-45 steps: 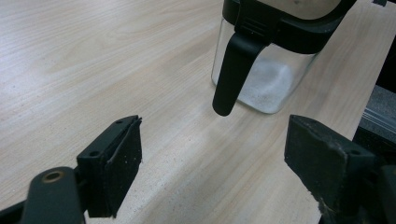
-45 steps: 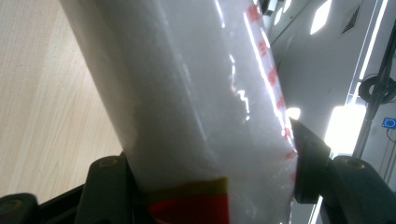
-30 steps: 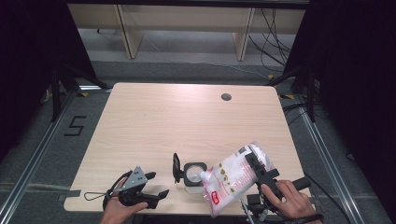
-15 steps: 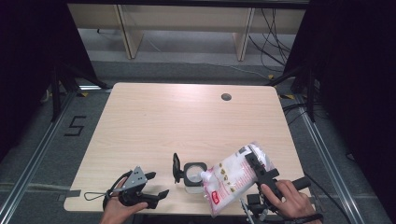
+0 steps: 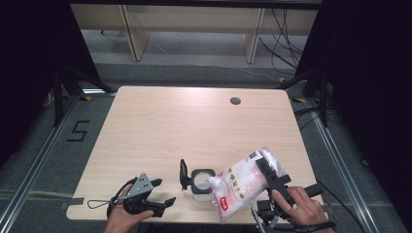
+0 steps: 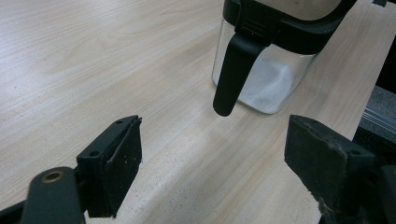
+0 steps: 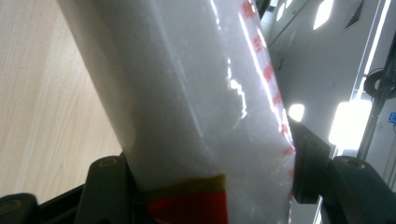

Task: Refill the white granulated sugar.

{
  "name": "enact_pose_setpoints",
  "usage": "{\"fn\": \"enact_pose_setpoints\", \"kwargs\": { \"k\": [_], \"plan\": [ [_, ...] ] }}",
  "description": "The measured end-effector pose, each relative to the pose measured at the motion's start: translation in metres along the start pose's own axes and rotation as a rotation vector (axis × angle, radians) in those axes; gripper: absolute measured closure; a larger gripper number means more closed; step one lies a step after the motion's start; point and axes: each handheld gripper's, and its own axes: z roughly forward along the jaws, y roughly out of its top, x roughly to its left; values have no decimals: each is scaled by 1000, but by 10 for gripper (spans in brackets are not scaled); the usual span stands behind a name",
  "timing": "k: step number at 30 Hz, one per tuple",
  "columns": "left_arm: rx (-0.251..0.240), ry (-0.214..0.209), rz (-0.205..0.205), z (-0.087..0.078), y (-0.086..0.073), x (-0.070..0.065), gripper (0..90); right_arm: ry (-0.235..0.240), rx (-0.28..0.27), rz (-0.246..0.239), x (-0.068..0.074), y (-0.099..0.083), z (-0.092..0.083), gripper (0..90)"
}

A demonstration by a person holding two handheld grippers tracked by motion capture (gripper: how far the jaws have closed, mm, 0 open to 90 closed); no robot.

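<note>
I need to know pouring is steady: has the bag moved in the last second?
No. In the high view the bag keeps its tilt, its spout over the open jar, with the same gap to the table's near edge.

White pouch (image 5: 245, 180) tilted, spout over open glass jar (image 5: 200, 184), lid raised, near table's front edge

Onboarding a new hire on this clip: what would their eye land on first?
The white refill pouch with red print, clamped in the right gripper at the table's near right edge and tipped with its spout over the open glass jar. The jar has a black rim, its lid flipped up at the left, and some white powder at the bottom. The left gripper rests open at the near left, jaws pointing toward the jar.
</note>
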Motion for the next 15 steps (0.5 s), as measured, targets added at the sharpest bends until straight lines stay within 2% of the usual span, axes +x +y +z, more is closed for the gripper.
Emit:
{"fn": "enact_pose_setpoints", "kwargs": {
  "k": [4, 5, 6, 7, 8, 9, 10, 12, 13, 14, 15],
  "plan": [
    [-1, 0, -9, 0, 0, -1, 184, -3, -10, -20, -1, 0, 0, 412],
    [-7, 2, -16, 1, 0, -1, 185, -20, -21, -14, 1, 0, 1, 412],
    [4, -1, 3, 0, 0, 0, 185, -12, -21, 1, 2, 1, 0, 412],
    [0, -1, 0, 0, 0, 0, 185, 3, -12, -9, 1, 2, -1, 412],
    [1, -1, 1, 0, 0, 0, 185, -11, -26, -1, 2, 2, -1, 412],
    [0, -1, -1, 0, 0, 0, 185, -19, -37, -19, 0, 3, 0, 412],
    [-8, 2, -14, 0, 0, -1, 185, -6, -21, 2, 1, 3, -2, 412],
    [-10, -4, -7, 0, 0, -1, 185, -16, -34, -22, -1, 4, -1, 412],
    [-5, -3, 1, 0, 0, 0, 185, -15, -38, -15, 0, 4, 0, 412],
    [-1, 5, -20, -1, 0, -2, 185, 1, -23, 12, 2, 4, -1, 412],
    [-3, 5, -27, -1, 0, -2, 184, -9, -35, -13, 0, 3, 0, 412]
  ]
}}
